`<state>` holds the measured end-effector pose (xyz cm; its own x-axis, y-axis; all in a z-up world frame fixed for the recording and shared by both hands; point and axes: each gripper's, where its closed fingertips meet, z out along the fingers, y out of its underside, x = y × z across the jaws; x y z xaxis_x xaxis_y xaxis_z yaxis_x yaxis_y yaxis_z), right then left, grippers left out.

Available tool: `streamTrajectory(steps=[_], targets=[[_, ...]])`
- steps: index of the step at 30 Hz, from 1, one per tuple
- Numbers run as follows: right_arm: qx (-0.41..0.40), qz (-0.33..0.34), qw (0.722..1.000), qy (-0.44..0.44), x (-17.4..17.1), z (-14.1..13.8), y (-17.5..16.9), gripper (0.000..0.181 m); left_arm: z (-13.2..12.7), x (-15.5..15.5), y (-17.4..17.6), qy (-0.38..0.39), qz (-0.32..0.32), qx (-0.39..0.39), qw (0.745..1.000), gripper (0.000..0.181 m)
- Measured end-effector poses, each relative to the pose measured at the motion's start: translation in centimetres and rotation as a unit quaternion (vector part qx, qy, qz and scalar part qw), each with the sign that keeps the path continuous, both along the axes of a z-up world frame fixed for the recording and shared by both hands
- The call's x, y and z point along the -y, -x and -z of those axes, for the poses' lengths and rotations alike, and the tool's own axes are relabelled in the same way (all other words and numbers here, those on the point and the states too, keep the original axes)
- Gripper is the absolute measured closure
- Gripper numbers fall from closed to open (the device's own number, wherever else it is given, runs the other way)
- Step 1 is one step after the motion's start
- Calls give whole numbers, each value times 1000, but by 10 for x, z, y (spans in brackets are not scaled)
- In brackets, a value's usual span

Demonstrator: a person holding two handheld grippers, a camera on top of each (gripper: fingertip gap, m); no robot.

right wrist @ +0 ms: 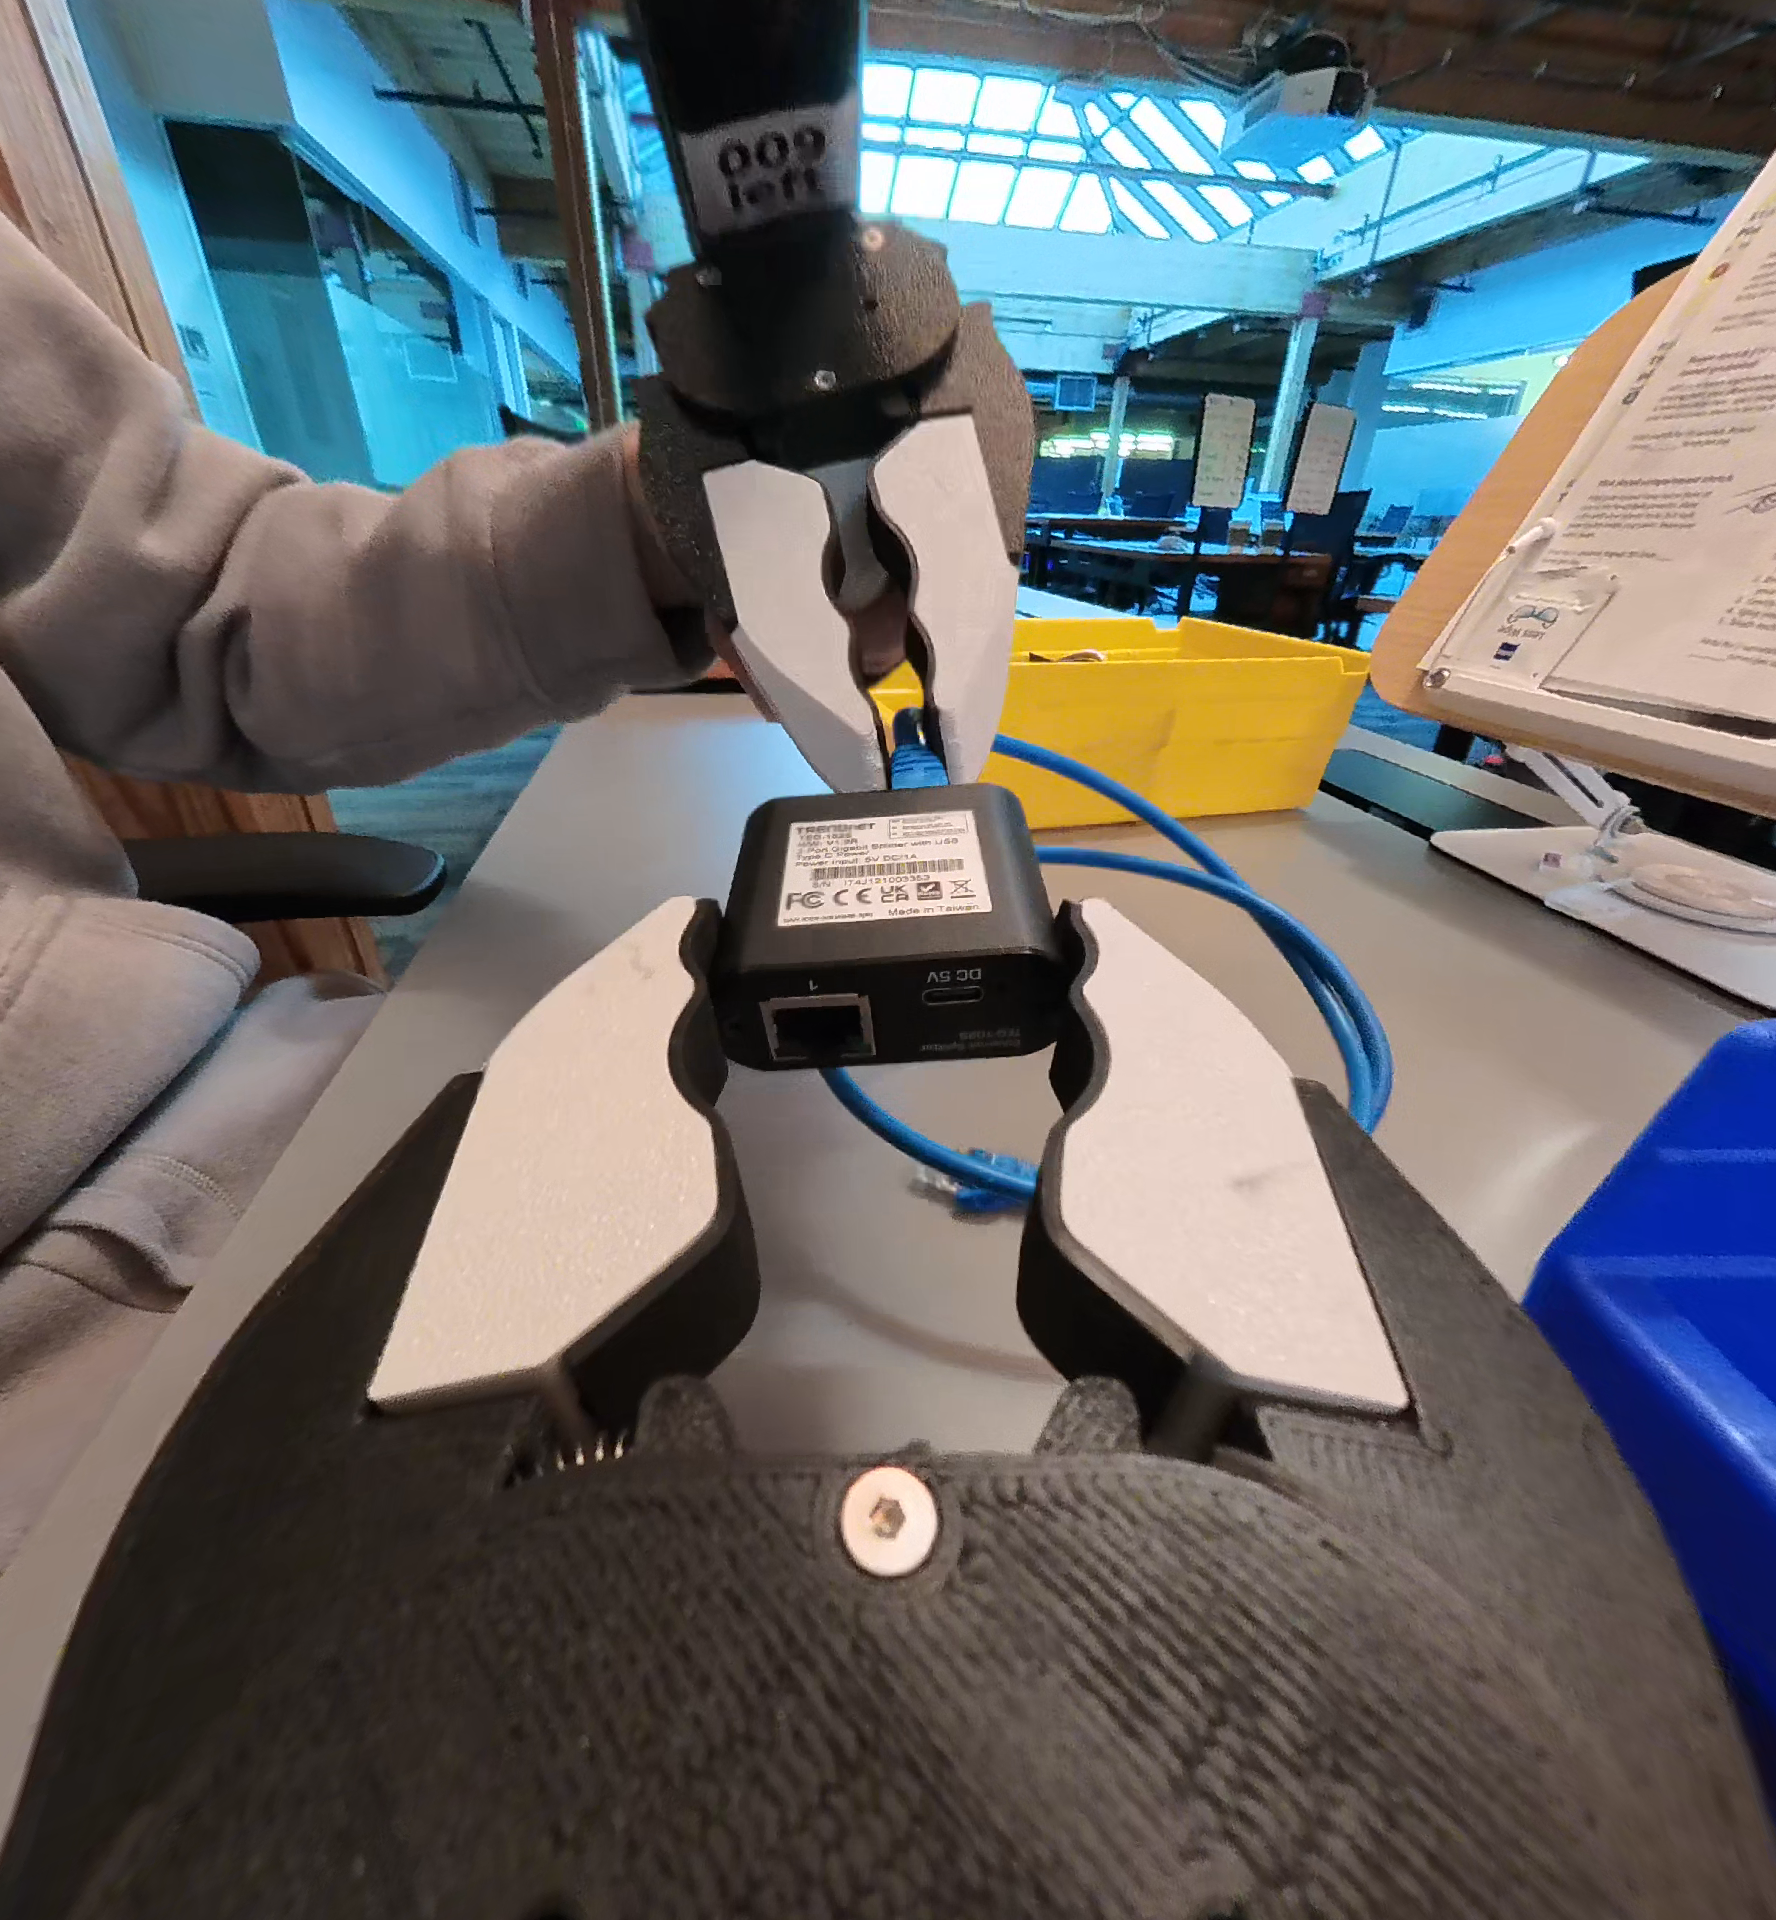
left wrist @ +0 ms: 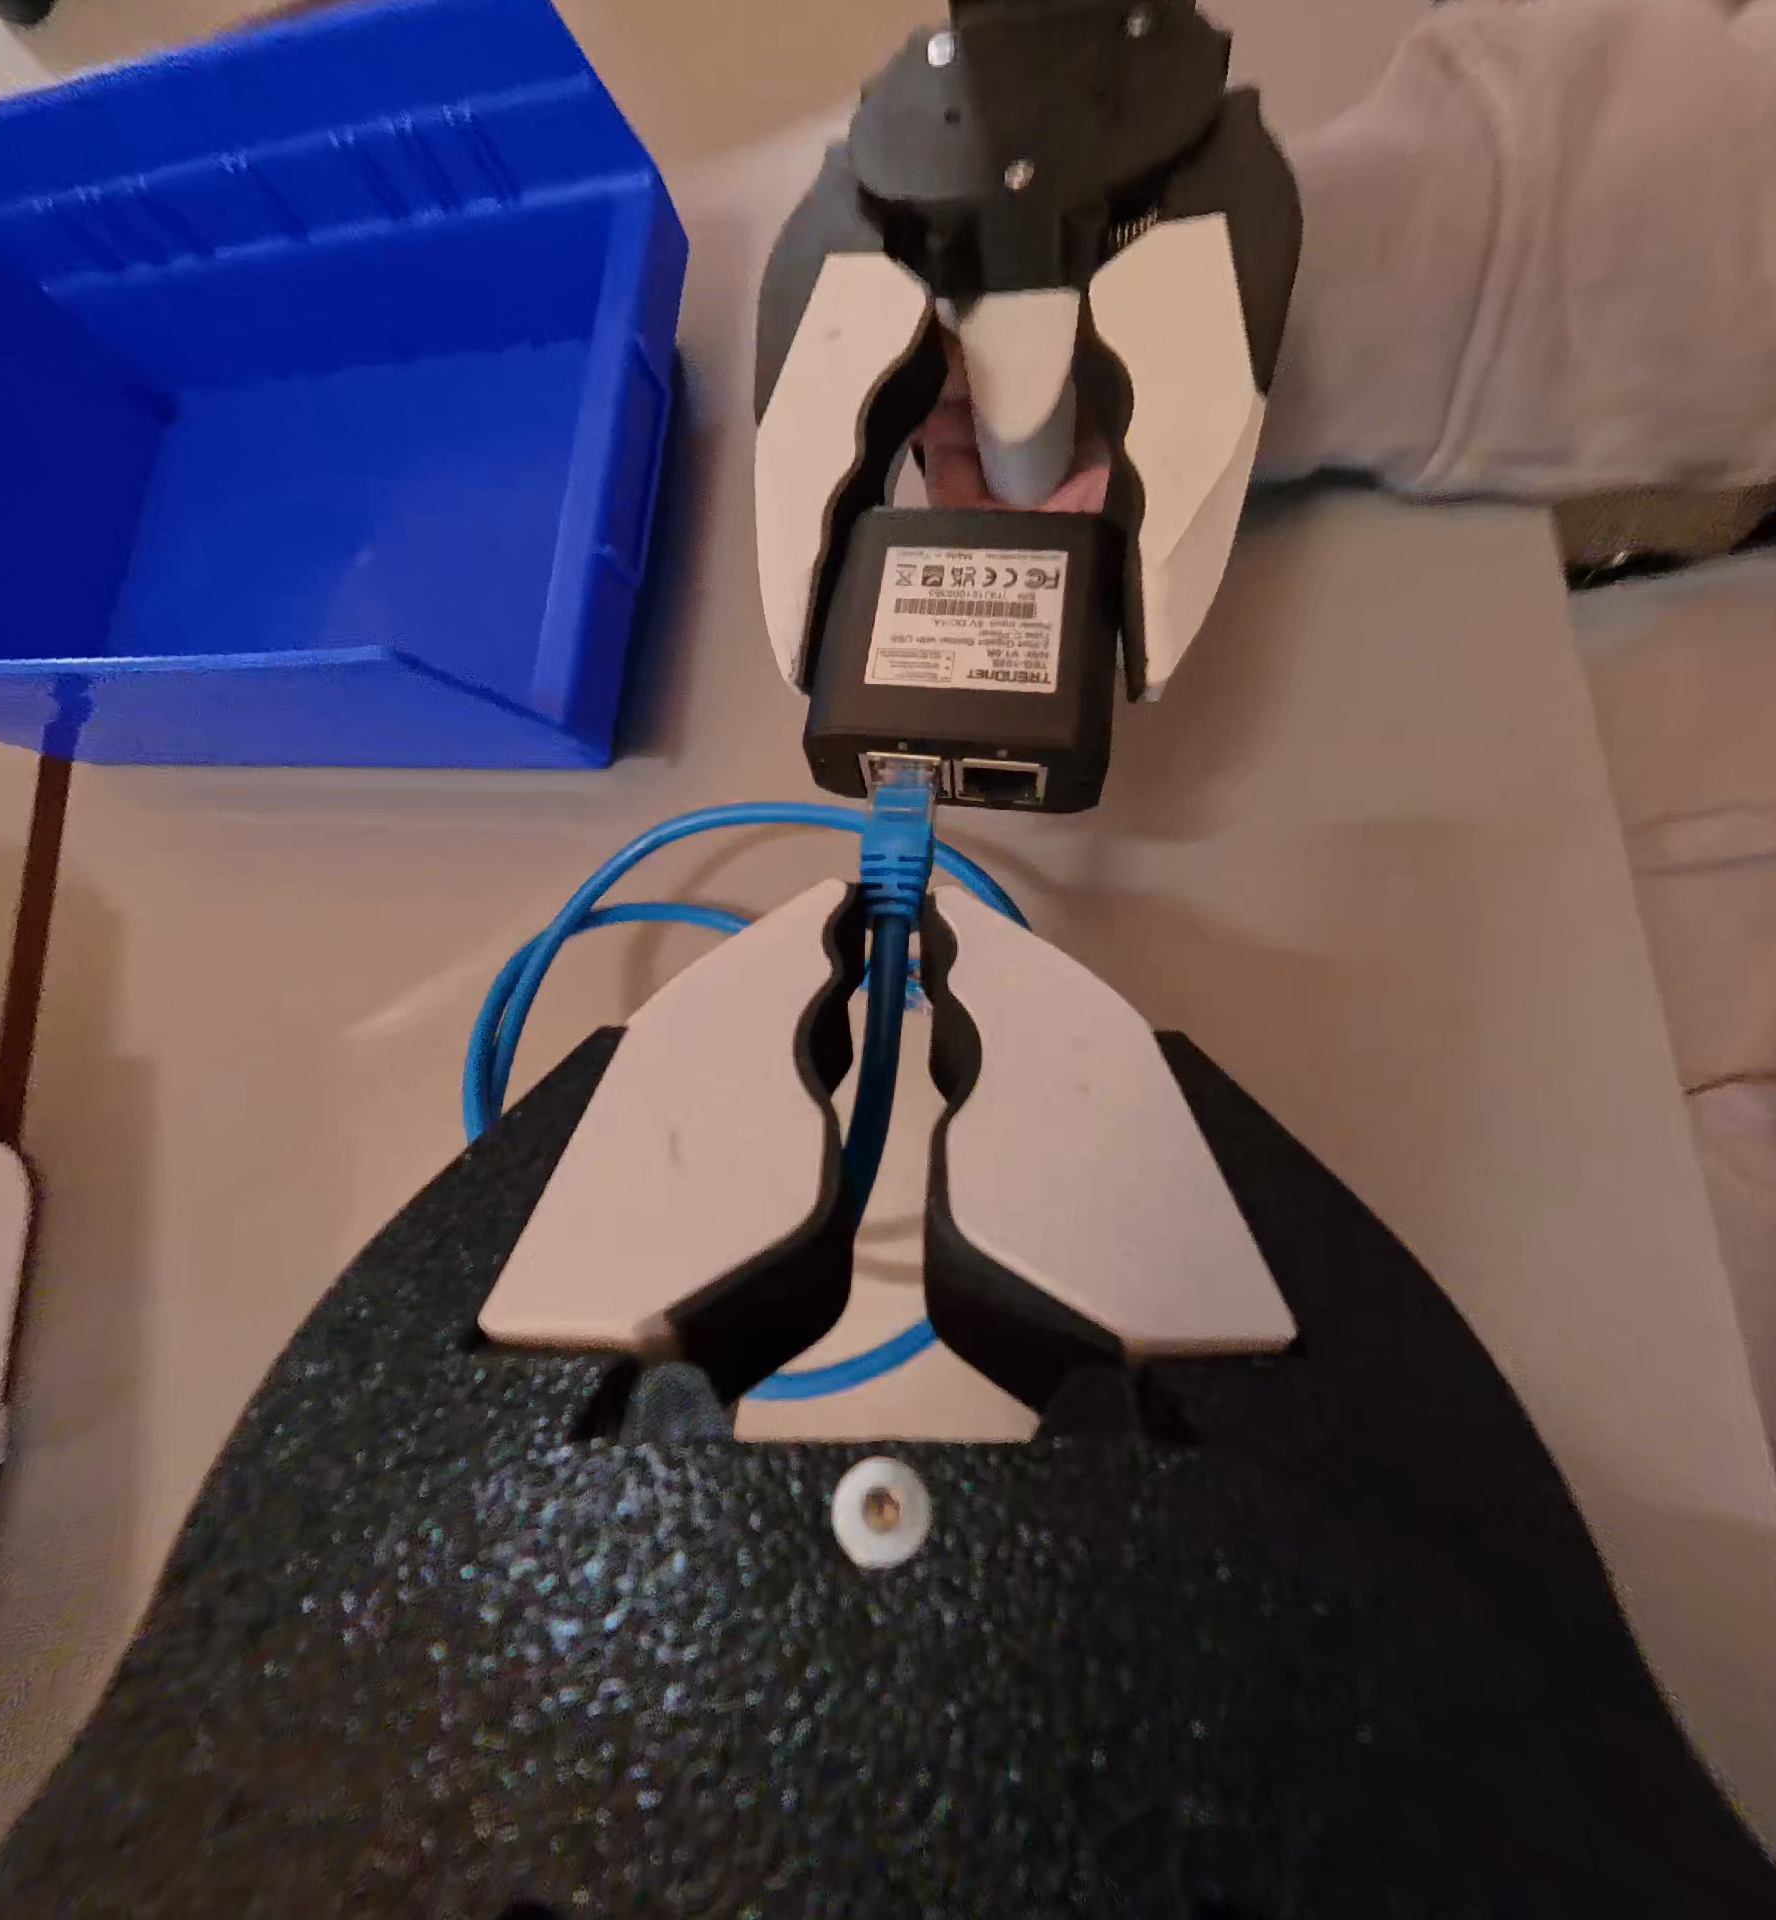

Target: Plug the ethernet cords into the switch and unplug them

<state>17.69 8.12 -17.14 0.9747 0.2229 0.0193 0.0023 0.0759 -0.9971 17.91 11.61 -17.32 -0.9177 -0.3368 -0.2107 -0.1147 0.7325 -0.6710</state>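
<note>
At the centre of the left wrist view, the left claw (left wrist: 889, 914) is gripping the blue ethernet cord (left wrist: 894, 862) straight in line with the switch (left wrist: 962, 655), which the right claw (right wrist: 889, 987) is clamping above the tabletop (left wrist: 1383, 935).

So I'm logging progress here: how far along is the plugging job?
Done: one blue plug sits in a port of the black switch, which the right tool grips. In hand: the left tool pinches that cord behind the plug. Left: the neighbouring port is empty, the cord's other plug lies on the table.
</note>
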Motion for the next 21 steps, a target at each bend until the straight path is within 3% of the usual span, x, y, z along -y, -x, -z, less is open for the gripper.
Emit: streamTrajectory(steps=[5,11,14,16,18,20,21], targets=[[-11,-1,1000,-2,0,-1,0,119,2,3,-1,74,-5,-12,997,172],[-20,6,1000,-19,5,-5,-4,119,5,7,-4,102,-14,2,995,171],[-24,10,999,-26,6,-7,-6,119,-11,-1,-8,152,-59,28,986,145],[-28,13,999,-38,9,-9,-7,119,-31,-26,-8,173,-95,50,979,143],[-36,13,998,-47,12,-11,-10,119,-47,-73,-10,163,-155,77,971,145],[-40,12,998,-52,13,-13,-10,119,-54,-149,-16,116,-281,100,948,147],[-42,11,998,-53,13,-13,-11,119,-55,-194,-16,93,-359,104,923,148]])
